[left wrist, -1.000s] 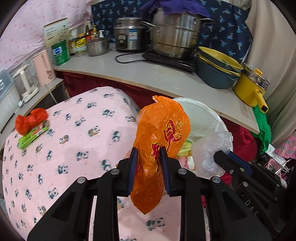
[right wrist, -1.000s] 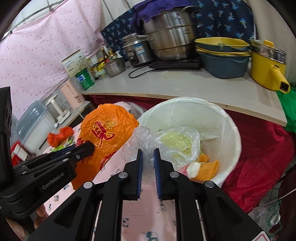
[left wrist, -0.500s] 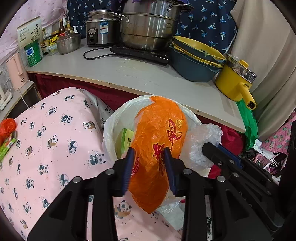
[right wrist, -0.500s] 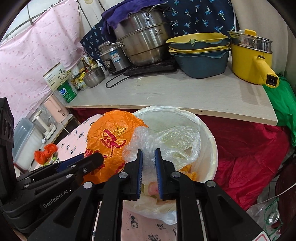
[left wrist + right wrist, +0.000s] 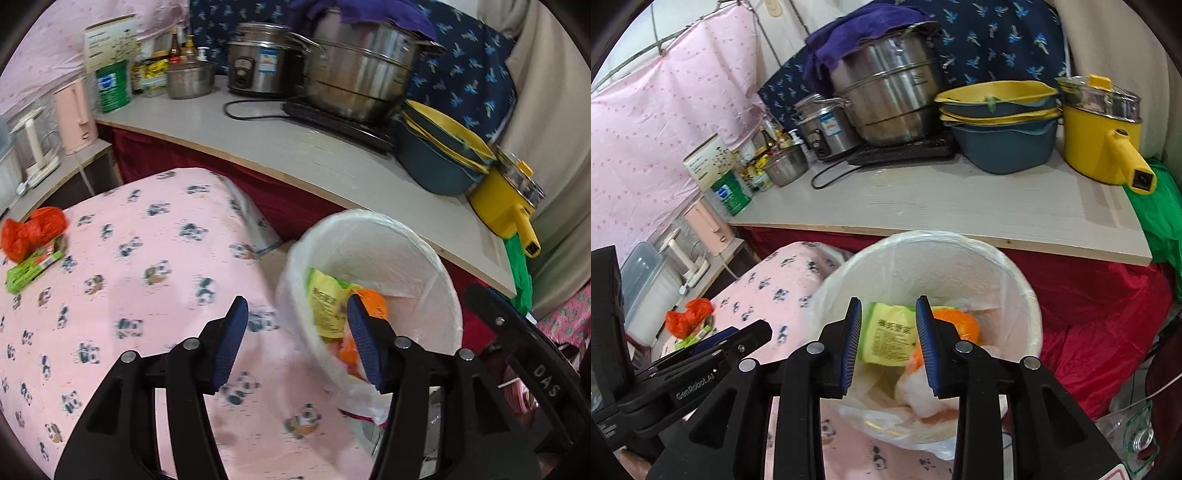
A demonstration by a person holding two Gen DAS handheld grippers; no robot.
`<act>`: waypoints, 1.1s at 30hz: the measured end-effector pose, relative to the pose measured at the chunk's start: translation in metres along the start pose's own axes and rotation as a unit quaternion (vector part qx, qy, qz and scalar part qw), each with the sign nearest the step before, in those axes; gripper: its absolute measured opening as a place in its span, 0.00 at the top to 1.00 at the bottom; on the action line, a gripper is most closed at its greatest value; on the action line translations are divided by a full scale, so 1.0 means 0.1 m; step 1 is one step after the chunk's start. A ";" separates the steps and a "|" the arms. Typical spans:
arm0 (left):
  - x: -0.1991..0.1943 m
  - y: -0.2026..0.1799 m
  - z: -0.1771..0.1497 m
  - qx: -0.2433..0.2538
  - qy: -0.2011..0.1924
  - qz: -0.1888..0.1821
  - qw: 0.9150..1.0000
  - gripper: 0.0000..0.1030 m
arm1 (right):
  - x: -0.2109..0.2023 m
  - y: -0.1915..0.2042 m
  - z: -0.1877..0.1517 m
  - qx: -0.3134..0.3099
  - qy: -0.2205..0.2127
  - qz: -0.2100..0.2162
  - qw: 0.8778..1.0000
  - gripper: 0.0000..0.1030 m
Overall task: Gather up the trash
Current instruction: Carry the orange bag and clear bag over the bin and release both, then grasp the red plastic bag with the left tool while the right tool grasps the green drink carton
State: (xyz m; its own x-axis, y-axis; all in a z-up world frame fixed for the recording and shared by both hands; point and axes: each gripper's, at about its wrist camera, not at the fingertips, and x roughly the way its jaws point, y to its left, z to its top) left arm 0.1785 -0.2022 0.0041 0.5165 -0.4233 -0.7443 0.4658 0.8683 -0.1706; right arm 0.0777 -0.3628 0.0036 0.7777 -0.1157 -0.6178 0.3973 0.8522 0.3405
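A white-lined trash bin point(image 5: 439, 280) point(image 5: 1015, 280) stands beside the pink panda-print table point(image 5: 129, 266). Inside lie a yellow-green packet point(image 5: 890, 336), the orange bag point(image 5: 960, 323) point(image 5: 373, 301) and a clear plastic bag point(image 5: 919, 391). My left gripper point(image 5: 295, 341) is open and empty over the table's edge, next to the bin. My right gripper point(image 5: 888, 345) is open and empty over the bin's near rim. A red bag point(image 5: 31, 232) point(image 5: 689, 317) and a green wrapper point(image 5: 31, 267) lie at the table's far left.
A grey counter point(image 5: 295, 155) behind the bin holds a large steel pot point(image 5: 365, 81), a rice cooker point(image 5: 264, 61), stacked blue-yellow basins point(image 5: 1001, 125) and a yellow electric pot point(image 5: 1104, 136). A red cloth point(image 5: 1100, 317) hangs below the counter. A pink kettle point(image 5: 75, 116) stands left.
Both grippers have opened. The orange bag and the clear bag have dropped into the bin. The left gripper has swung left toward the table.
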 end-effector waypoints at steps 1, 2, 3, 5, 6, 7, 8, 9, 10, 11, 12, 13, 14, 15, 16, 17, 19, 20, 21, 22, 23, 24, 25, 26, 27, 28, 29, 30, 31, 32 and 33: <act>-0.04 0.10 0.00 -0.006 -0.004 0.007 1.000 0.48 | 0.00 0.08 -0.01 -0.005 0.001 0.007 1.000 0.70; -0.07 0.20 0.01 -0.013 -0.007 0.015 1.000 0.48 | 0.01 0.16 -0.02 -0.009 0.004 0.016 1.000 0.70; -0.10 0.32 0.01 -0.022 -0.010 0.024 0.999 0.48 | 0.03 0.24 -0.03 -0.013 0.008 0.023 1.000 0.70; -0.18 0.58 0.01 -0.038 -0.017 0.044 0.998 0.48 | 0.10 0.45 -0.07 -0.024 0.019 0.040 0.999 0.70; -0.21 0.71 0.01 -0.047 -0.019 0.052 0.997 0.48 | 0.13 0.55 -0.11 -0.031 0.024 0.046 0.998 0.70; -0.24 0.85 0.01 -0.056 -0.020 0.060 0.996 0.47 | 0.18 0.66 -0.14 -0.039 0.030 0.052 0.997 0.70; -0.28 1.02 0.00 -0.066 -0.022 0.072 0.995 0.47 | 0.24 0.80 -0.19 -0.048 0.039 0.061 0.996 0.70; -0.31 1.17 -0.01 -0.073 -0.024 0.085 0.993 0.47 | 0.29 0.93 -0.24 -0.057 0.047 0.069 0.995 0.70; -0.35 1.29 -0.03 -0.078 -0.026 0.096 0.992 0.47 | 0.34 1.06 -0.29 -0.065 0.054 0.077 0.993 0.70; -0.38 1.45 -0.05 -0.083 -0.028 0.109 0.990 0.47 | 0.39 1.19 -0.34 -0.075 0.062 0.084 0.992 0.70; -0.41 1.59 -0.06 -0.087 -0.029 0.118 0.989 0.47 | 0.45 1.35 -0.40 -0.086 0.069 0.092 0.990 0.70; -0.44 1.76 -0.09 -0.093 -0.030 0.130 0.987 0.46 | 0.50 1.49 -0.44 -0.095 0.075 0.099 0.988 0.70; -0.47 1.89 -0.12 -0.098 -0.030 0.139 0.985 0.46 | 0.56 1.64 -0.49 -0.104 0.081 0.106 0.986 0.70; -0.48 2.02 -0.14 -0.102 -0.029 0.148 0.983 0.46 | 0.62 1.80 -0.53 -0.114 0.089 0.114 0.983 0.70; -0.50 2.18 -0.16 -0.108 -0.028 0.158 0.981 0.44 | 0.68 1.94 -0.57 -0.121 0.095 0.121 0.981 0.70; -0.51 2.31 -0.18 -0.113 -0.028 0.166 0.979 0.42 | 0.75 2.08 -0.60 -0.127 0.100 0.128 0.978 0.70; -0.53 2.59 -0.19 -0.123 -0.030 0.182 0.975 0.37 | 0.90 2.39 -0.66 -0.140 0.113 0.145 0.973 0.70; -0.54 2.69 -0.18 -0.127 -0.031 0.187 0.974 0.36 | 0.98 2.52 -0.69 -0.145 0.119 0.151 0.971 0.70; -0.55 2.80 -0.17 -0.129 -0.032 0.191 0.972 0.36 | 1.05 2.63 -0.71 -0.149 0.123 0.155 0.969 0.70; -0.55 2.91 -0.16 -0.132 -0.032 0.195 0.971 0.36 | 1.14 2.76 -0.73 -0.153 0.128 0.159 0.967 0.70; -0.53 3.04 -0.13 -0.135 -0.033 0.199 0.970 0.36 | 1.24 2.88 -0.75 -0.155 0.133 0.162 0.965 0.70; -0.52 3.14 -0.11 -0.137 -0.034 0.202 0.969 0.36 | 1.32 2.97 -0.76 -0.156 0.137 0.165 0.964 0.70; -0.50 3.22 -0.08 -0.136 -0.035 0.205 0.969 0.35 | 1.42 3.08 -0.78 -0.158 0.142 0.167 0.963 0.70; -0.47 3.31 -0.03 -0.134 -0.035 0.209 0.968 0.34 | 1.52 3.18 -0.80 -0.160 0.145 0.167 0.962 0.70; -0.44 3.40 0.01 -0.132 -0.037 0.211 0.968 0.33 | 1.60 3.25 -0.81 -0.161 0.147 0.168 0.961 0.70; -0.40 3.48 0.07 -0.131 -0.040 0.210 0.968 0.31 | 1.70 3.33 -0.81 -0.161 0.151 0.168 0.961 0.70; -0.37 3.53 0.11 -0.130 -0.042 0.210 0.968 0.29 | 1.80 3.38 -0.81 -0.160 0.155 0.168 0.960 0.70; -0.33 3.59 0.16 -0.128 -0.045 0.210 0.968 0.27 | 1.92 3.45 -0.81 -0.159 0.159 0.167 0.960 0.70; -0.29 3.65 0.22 -0.125 -0.048 0.210 0.969 0.25 | 2.01 3.50 -0.80 -0.157 0.161 0.166 0.960 0.70; -0.25 3.69 0.26 -0.121 -0.050 0.209 0.969 0.25 | 2.12 3.54 -0.78 -0.156 0.164 0.165 0.960 0.70; -0.20 3.73 0.30 -0.116 -0.051 0.208 0.970 0.25 | 2.22 3.58 -0.77 -0.155 0.167 0.165 0.960 0.70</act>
State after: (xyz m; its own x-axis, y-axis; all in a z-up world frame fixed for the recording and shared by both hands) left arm 0.3638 0.1226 -0.0251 0.6992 -0.0363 -0.7140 0.0325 0.9993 -0.0189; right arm 0.3548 -0.0443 -0.0659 0.6156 0.3126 -0.7234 -0.0481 0.9312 0.3614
